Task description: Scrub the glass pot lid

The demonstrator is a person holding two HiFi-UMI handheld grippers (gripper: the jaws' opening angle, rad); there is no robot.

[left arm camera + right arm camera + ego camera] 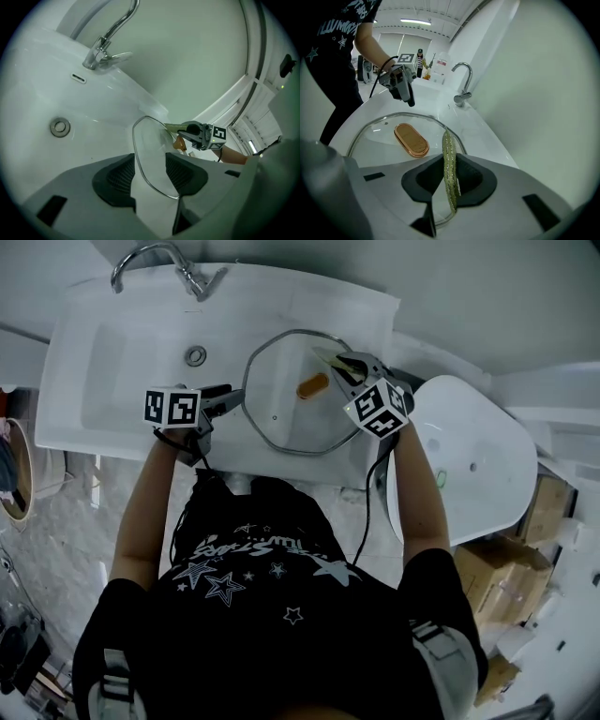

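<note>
Seen from above, a person in a black top printed with stars stands at a white sink (112, 390) set against a grey wall, holding a gripper in each hand. A chrome faucet (159, 257) curves over the basin at the far left, and a round drain (195, 355) sits just below it.

A glass pot lid (281, 423) with a metal rim lies on the right-hand part of the sink, its oval copper-coloured handle (312, 385) facing up.

The left gripper (151, 171) reaches in from the lid's left side. Its two dark padded jaws stand wide apart with the near rim of the lid passing edge-on between them; the pads do not press on the glass.

The right gripper (449, 177) comes in at the lid's far right edge, angled downward. Its jaws are closed on a thin, glittery green-gold scrubbing pad (449, 157), which stands on edge between the pads and sticks out past the jaw tips, over the lid's rim just right of the handle. Whether the pad touches the glass cannot be told.

Each gripper carries a white cube with black square markers. Cardboard boxes (497, 568) lie on the floor to the person's right
</note>
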